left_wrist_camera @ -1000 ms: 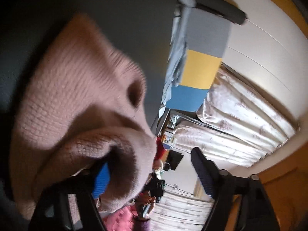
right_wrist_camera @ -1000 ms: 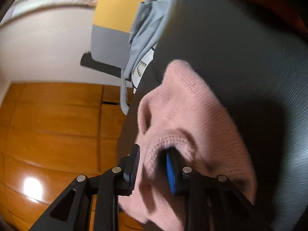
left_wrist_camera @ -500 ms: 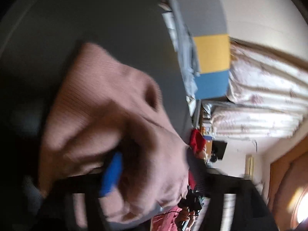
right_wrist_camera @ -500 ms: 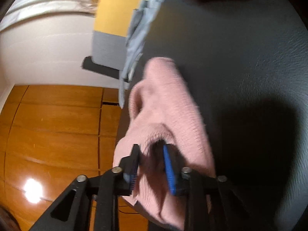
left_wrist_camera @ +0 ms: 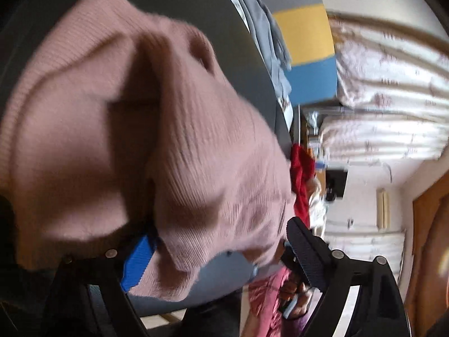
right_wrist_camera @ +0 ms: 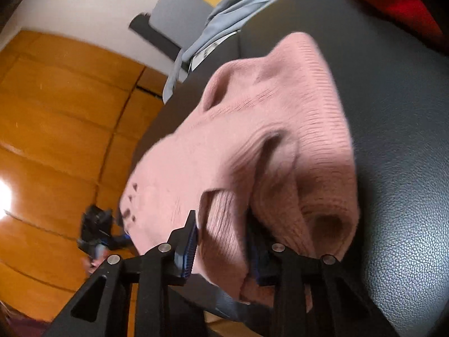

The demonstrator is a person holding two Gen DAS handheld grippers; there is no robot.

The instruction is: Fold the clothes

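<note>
Lying bunched in thick folds on the dark leather-textured surface (right_wrist_camera: 398,146), close under both cameras: a pink knit sweater (left_wrist_camera: 118,118), ribbed and blurred at its near edge. Gripping a fold of that sweater in the right gripper (right_wrist_camera: 221,250), jaws narrowed with the knit pinched between the blue pads (right_wrist_camera: 189,248), cloth spilling over both sides. Standing wide at the left gripper (left_wrist_camera: 221,250), jaws closing at this moment, with the sweater's hem draped over the blue left pad (left_wrist_camera: 137,261) and lying between the jaws; right finger apart from the cloth, so not pinching it. Hanging over the far edge of the surface, a pale blue garment (right_wrist_camera: 221,19), and beyond it a panel in grey, yellow and blue (left_wrist_camera: 306,47). Showing at the surface's other end, a red cloth (right_wrist_camera: 393,2). Filling the left of the right wrist view, orange wooden floor (right_wrist_camera: 56,118); in the left wrist view, patterned light curtains (left_wrist_camera: 387,92).
</note>
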